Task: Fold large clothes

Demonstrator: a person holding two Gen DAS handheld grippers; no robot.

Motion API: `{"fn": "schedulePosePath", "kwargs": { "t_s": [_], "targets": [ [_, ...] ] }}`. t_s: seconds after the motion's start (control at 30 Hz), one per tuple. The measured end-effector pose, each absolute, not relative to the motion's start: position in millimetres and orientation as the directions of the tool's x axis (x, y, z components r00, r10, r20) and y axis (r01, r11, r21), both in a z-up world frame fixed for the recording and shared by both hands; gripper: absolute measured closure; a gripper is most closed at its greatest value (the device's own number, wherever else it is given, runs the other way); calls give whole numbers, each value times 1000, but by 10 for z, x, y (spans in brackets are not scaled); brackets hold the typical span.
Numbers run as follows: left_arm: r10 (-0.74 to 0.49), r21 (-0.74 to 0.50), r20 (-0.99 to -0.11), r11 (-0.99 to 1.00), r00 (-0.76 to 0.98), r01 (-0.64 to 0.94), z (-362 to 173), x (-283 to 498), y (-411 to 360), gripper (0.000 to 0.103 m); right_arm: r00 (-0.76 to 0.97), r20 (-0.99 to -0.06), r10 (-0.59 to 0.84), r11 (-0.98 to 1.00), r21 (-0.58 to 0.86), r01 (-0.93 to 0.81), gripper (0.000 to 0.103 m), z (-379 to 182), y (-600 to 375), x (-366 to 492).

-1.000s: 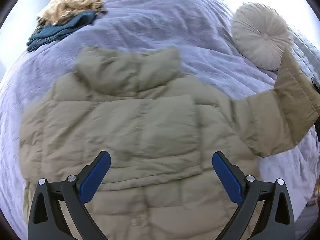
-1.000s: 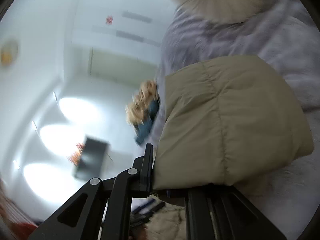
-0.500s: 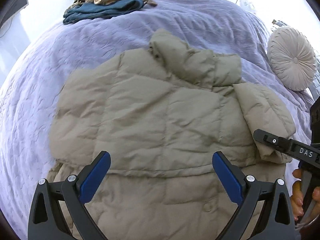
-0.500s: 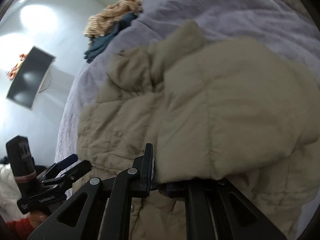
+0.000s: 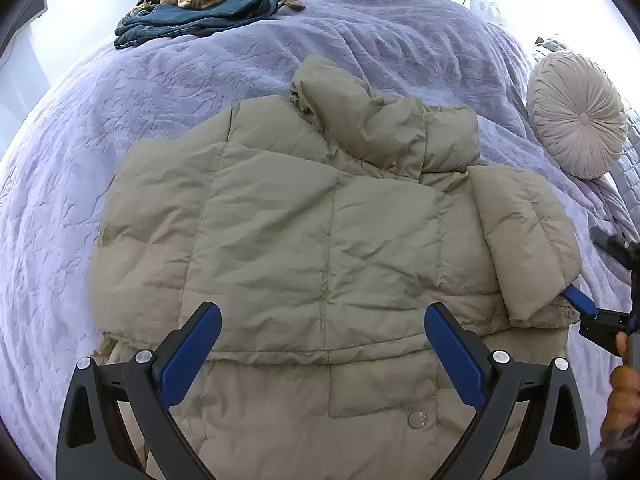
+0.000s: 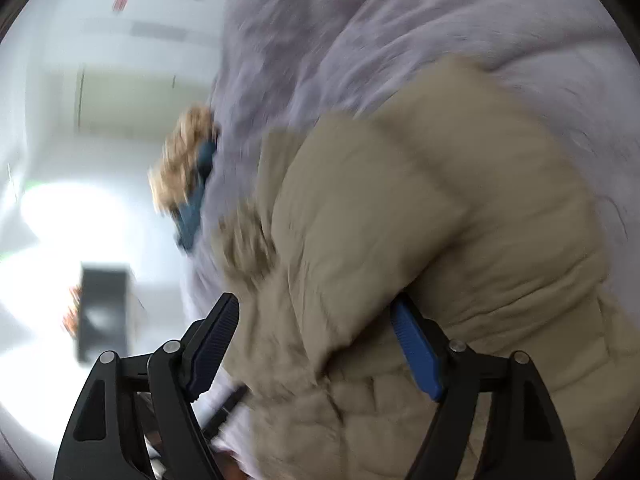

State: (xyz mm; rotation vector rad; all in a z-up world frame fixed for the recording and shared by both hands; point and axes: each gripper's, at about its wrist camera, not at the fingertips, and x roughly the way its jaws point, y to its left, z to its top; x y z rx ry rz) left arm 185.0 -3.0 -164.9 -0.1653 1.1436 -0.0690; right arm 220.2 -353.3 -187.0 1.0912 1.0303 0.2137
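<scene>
Nearest the left wrist view, the left gripper (image 5: pixel 322 354) hangs above the lower body of the jacket (image 5: pixel 304 240), its jaws wide apart with nothing between them. At the right edge of that view the right gripper (image 5: pixel 588 312) sits at the end of the folded sleeve (image 5: pixel 524 236), with part of a hand (image 5: pixel 622 392) behind it. In the right wrist view, which is blurred, the right gripper (image 6: pixel 316 344) has its jaws apart, having just been opening; sleeve fabric lies between them but the pads do not appear to press on it. I judge the sleeve released.

The jacket, a beige quilted puffer, lies spread on the bed (image 5: pixel 80 168), collar (image 5: pixel 380 128) toward the far side and a snap button (image 5: pixel 417 420) showing on the near portion.

Progress: the sleeve at the right of the left wrist view is laid inward over the body. The side at the left of that view also appears tucked in, though I cannot confirm this. The body has not been folded over; that step is judged outstanding.

The bed carries a lavender textured cover, wrinkled but level. A round pleated cushion (image 5: pixel 576 114) lies at the far right. A pile of other clothes (image 5: pixel 204 0), striped tan over dark blue, lies at the far left corner. Beyond are pale walls and bright light.
</scene>
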Motion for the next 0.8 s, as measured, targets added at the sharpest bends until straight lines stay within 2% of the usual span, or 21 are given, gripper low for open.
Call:
{"fn": "schedulePosePath", "kwargs": {
  "t_s": [0.03,0.07,0.1,0.13,0.27,0.5,0.63,0.8],
  "targets": [
    [-139,-167,-899,985,416,-32,-1642,1861,-26,1,571,-566,595,446,823,351,56,-1899,-3625,2194],
    [-139,-169,-898,985,418,-34,-1635,1868,-14,1,583,-556,592,411,831,374,68,-1927,-3689,2198],
    [-138,-169,-897,985,420,-36,-1628,1875,-5,1,591,-544,596,379,839,391,93,-1967,-3728,2216],
    [-136,-168,-897,985,421,-38,-1624,1876,2,1,600,-536,595,356,844,401,97,-1993,-3754,2247],
    [-119,-157,-894,986,433,-52,-1584,1890,81,1,590,-574,568,482,813,326,99,-1791,-3565,2440],
    [-103,-178,-879,977,465,-121,-1473,1957,462,1,482,-632,607,730,683,-24,99,-1314,-2573,2611],
    [-117,-230,-874,954,471,-190,-1445,2000,770,1,370,-699,611,785,595,-172,99,-1461,-1904,2564],
    [-192,-319,-869,921,455,-222,-1516,2061,951,1,260,-797,546,833,483,-268,99,-1818,-1412,2397]
  ]
}}
